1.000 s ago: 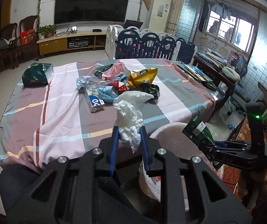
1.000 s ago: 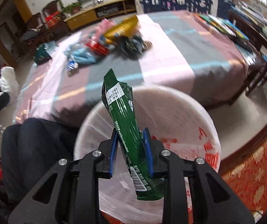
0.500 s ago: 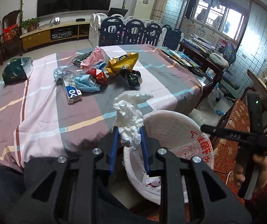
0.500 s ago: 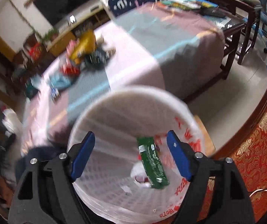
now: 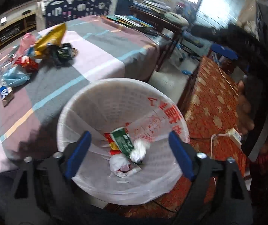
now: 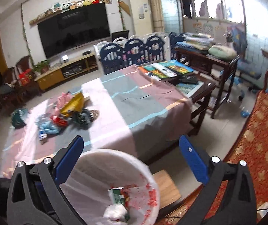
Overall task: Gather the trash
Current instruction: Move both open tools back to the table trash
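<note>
The white-lined trash bin [image 5: 104,101] stands on the floor right against the near edge of the table [image 5: 100,56], beside an orange patterned rug [image 5: 214,101]. Directly above the bin hangs the left gripper [image 5: 129,153], its blue-padded jaws having just swung wide apart with nothing between them. Down in the bin, a crumpled white tissue [image 5: 138,151] lies against a green wrapper [image 5: 122,142], with a white plastic bag [image 5: 118,164] and red scraps beneath them. The right gripper [image 6: 132,159] sits above the bin's far rim, angled toward the table; its jaws have also just spread and it carries nothing. A hand [image 5: 246,116] grips its handle to the right of the bin. Beyond the bin, the striped tablecloth bears the remaining trash pile [image 6: 68,114]: a yellow snack bag [image 5: 49,37], a red packet [image 5: 28,62], a light blue mask [image 5: 15,76] and a small carton [image 5: 5,92], all well apart from the bin.
</note>
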A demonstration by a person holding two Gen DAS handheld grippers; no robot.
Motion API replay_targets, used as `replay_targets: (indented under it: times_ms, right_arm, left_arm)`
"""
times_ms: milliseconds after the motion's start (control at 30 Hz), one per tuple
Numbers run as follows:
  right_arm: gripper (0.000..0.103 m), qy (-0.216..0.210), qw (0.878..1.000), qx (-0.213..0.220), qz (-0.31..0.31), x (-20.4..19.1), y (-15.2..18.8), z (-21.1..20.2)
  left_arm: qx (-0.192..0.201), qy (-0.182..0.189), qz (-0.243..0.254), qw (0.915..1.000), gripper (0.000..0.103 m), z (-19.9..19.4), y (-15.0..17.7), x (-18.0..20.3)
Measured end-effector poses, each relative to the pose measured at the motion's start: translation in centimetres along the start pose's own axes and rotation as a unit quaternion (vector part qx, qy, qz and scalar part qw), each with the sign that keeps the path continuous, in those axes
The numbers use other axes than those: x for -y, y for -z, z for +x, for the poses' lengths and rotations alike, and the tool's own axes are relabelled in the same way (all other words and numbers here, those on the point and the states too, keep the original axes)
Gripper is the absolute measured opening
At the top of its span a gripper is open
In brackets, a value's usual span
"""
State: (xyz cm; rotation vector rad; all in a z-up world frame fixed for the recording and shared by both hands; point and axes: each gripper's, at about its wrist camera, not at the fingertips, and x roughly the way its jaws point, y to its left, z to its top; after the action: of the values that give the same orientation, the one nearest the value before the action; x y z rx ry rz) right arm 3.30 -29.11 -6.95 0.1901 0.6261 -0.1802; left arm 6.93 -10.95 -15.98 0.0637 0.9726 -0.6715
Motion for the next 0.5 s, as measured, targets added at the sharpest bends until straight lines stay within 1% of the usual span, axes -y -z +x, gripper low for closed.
replay_targets:
  times_ms: [33, 100, 133, 167, 233, 267, 333, 433, 467, 500]
  right_arm:
    - [0.1, 0.018, 1.0, 0.012, 0.004, 0.0, 0.3, -0.1]
    - [0.1, 0.039, 0.999, 0.027, 0.026, 0.3, 0.9, 0.1]
    - [0.1, 0.039, 0.998, 0.03, 0.041, 0.5, 1.1, 0.2]
    - [0.1, 0.033, 0.998, 0.028, 0.054, 0.8, 1.2, 0.3]
    - [0.1, 0.012, 0.997, 0.009, 0.07, 1.0, 1.4, 1.3]
    - [0.1, 0.0, 0.997, -0.003, 0.076, 0.9, 1.4, 1.8]
    - [0.1, -0.018, 0.996, -0.02, 0.081, 0.5, 1.5, 2.7]
    - [0.1, -0.041, 0.995, -0.047, 0.075, -0.9, 1.4, 4.3]
    - [0.1, -0.047, 0.995, -0.05, 0.071, -1.5, 1.3, 4.7]
    - [0.1, -0.053, 0.995, -0.053, 0.066, -2.1, 1.2, 5.0]
  left_arm:
    - [0.013, -0.003, -0.017, 0.9998, 0.092, -0.5, 0.0, -0.7]
    - [0.041, -0.008, -0.072, 0.9966, 0.093, -1.3, 0.3, -3.0]
    - [0.052, -0.019, -0.105, 0.9929, 0.093, -1.7, 0.5, -4.3]
    - [0.06, -0.034, -0.126, 0.9896, 0.093, -1.9, 0.5, -5.3]
    - [0.082, -0.072, -0.16, 0.9809, 0.093, -2.5, 1.0, -7.4]
    - [0.088, -0.089, -0.166, 0.9781, 0.093, -2.7, 1.1, -8.1]
    - [0.097, -0.135, -0.167, 0.9719, 0.093, -3.1, 1.3, -9.5]
    - [0.103, -0.226, -0.159, 0.9557, 0.093, -3.4, 0.9, -11.5]
    - [0.1, -0.249, -0.158, 0.9502, 0.093, -3.3, 0.7, -12.4]
    - [0.091, -0.261, -0.168, 0.9464, 0.093, -3.1, 0.4, -13.4]
